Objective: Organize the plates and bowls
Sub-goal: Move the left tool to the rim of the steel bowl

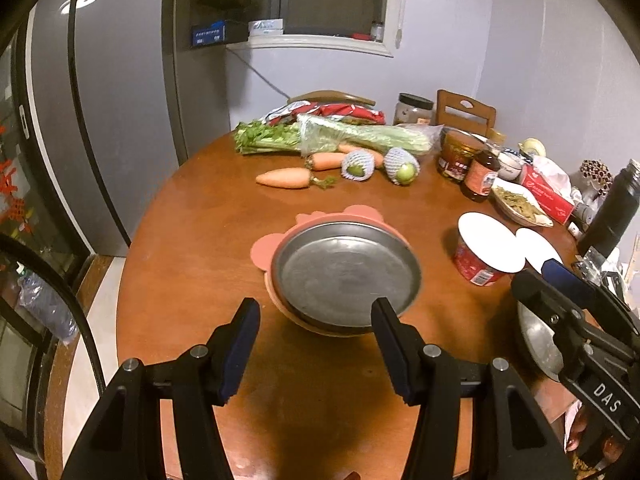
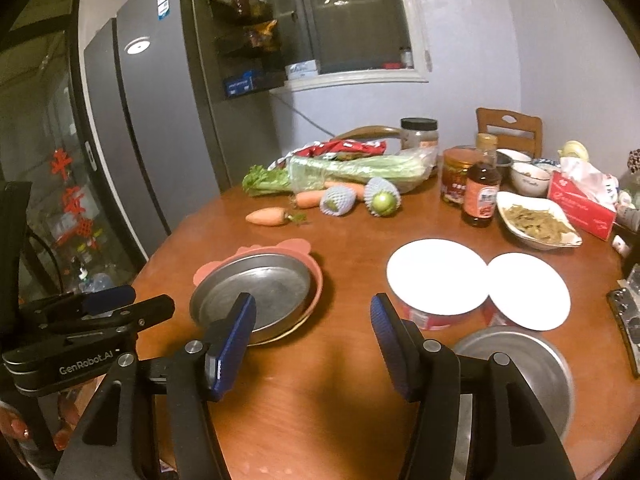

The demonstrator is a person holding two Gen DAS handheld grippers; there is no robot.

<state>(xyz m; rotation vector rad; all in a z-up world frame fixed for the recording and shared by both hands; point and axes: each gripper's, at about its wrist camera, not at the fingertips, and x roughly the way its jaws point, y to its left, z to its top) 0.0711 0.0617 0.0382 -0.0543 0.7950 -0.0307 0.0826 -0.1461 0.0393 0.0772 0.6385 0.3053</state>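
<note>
Left wrist view: counter [image 1: 200, 208]; at its centre, steel plate [image 1: 346, 274] nested in pink bowl [image 1: 280, 240], second steel bowl [image 2: 532, 372] at 4 o'clock. Left gripper [image 1: 316, 344] and right gripper [image 2: 314, 342]: fingers wide apart, empty. Plate probably rigid, slick; pinch the rim.

Dim, warm indoor light falls from overhead; a ceiling lamp glares on the fridge [image 1: 120, 92]. Soft shadows pool on the table [image 2: 320, 380]. Fisheye bending and dark vignetting mark both views' edges.
</note>
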